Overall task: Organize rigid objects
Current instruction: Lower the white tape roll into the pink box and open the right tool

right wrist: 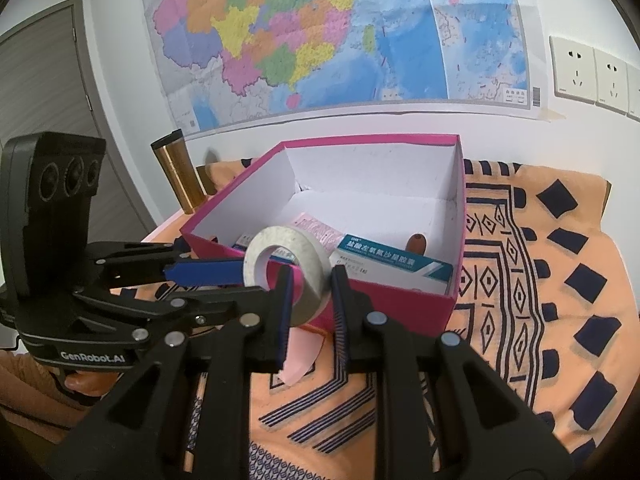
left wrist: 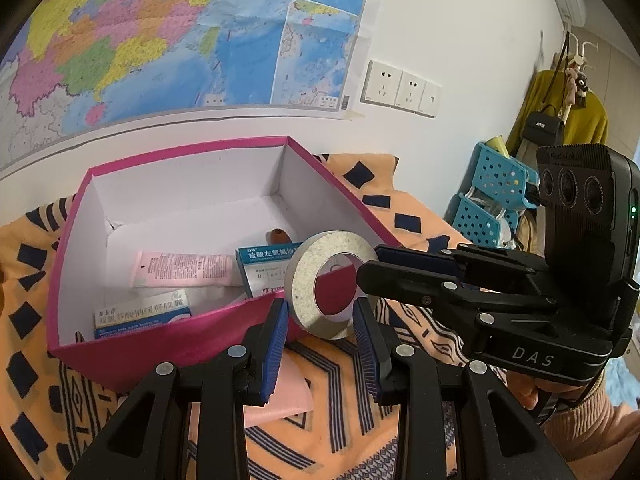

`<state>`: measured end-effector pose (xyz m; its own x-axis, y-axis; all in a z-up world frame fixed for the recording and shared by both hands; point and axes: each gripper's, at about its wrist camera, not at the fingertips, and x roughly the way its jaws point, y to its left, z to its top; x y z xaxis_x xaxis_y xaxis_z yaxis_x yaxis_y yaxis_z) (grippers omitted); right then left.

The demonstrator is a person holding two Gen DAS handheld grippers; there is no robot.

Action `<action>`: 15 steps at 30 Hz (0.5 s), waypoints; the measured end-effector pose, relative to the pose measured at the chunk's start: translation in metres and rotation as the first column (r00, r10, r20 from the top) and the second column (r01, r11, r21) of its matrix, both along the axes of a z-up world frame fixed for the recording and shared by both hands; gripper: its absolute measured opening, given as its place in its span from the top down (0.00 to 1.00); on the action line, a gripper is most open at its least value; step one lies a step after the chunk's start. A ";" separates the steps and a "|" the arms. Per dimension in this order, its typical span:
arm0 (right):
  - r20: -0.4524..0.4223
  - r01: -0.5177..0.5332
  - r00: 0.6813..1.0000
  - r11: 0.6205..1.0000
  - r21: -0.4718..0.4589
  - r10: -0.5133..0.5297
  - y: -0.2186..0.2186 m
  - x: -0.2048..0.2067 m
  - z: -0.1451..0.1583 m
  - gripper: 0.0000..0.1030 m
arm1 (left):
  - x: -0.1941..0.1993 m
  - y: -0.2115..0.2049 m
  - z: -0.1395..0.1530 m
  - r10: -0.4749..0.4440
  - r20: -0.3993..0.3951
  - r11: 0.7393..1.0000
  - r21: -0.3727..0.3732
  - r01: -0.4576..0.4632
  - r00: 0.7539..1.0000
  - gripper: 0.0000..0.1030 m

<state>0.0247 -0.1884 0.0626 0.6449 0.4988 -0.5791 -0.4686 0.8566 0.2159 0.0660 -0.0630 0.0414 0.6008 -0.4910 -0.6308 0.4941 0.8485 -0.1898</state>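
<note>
A grey-white ring (left wrist: 340, 242) (right wrist: 292, 240) hangs just above the near wall of an open pink box (left wrist: 180, 336) (right wrist: 380, 304). My left gripper (left wrist: 320, 308) (right wrist: 256, 284) has its blue pads against both sides of the ring's lower rim. Coming in from the right in the left wrist view, my right gripper (right wrist: 311, 280) (left wrist: 368, 268) pinches the ring's wall face to face. Both are shut on the ring. Inside the box lie a blue-white medicine box (left wrist: 264, 264) (right wrist: 392, 264), a second one (left wrist: 140, 312), a pink tube (left wrist: 184, 270) and a small brown object (left wrist: 277, 236) (right wrist: 416, 244).
The box stands on an orange patterned cloth (right wrist: 540, 280) by a wall with a map. A pink sheet (left wrist: 288, 392) (right wrist: 300, 356) lies on the cloth under the grippers. A gold tumbler (right wrist: 176, 172) stands left of the box. Blue baskets (left wrist: 492, 192) are at the right.
</note>
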 end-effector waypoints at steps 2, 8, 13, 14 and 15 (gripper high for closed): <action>0.003 0.002 1.000 1.000 0.000 -0.002 -0.001 0.001 0.001 0.79 | 0.001 -0.001 0.001 0.000 0.002 1.000 0.003 0.000 1.000 0.68; 0.011 0.007 1.000 1.000 0.000 -0.007 -0.004 0.003 0.003 0.79 | 0.002 -0.004 0.002 -0.002 0.008 1.000 0.005 0.002 1.000 0.68; 0.016 0.013 1.000 1.000 0.000 -0.013 -0.006 0.006 0.006 0.79 | 0.004 -0.007 0.003 -0.004 0.014 1.000 0.014 0.003 1.000 0.68; 0.017 0.014 1.000 1.000 -0.002 -0.014 -0.006 0.006 0.006 0.79 | 0.004 -0.007 0.003 -0.003 0.014 1.000 0.014 0.003 1.000 0.68; 0.017 0.014 1.000 1.000 -0.002 -0.014 -0.006 0.007 0.006 0.79 | 0.004 -0.007 0.003 -0.004 0.014 1.000 0.014 0.004 1.000 0.68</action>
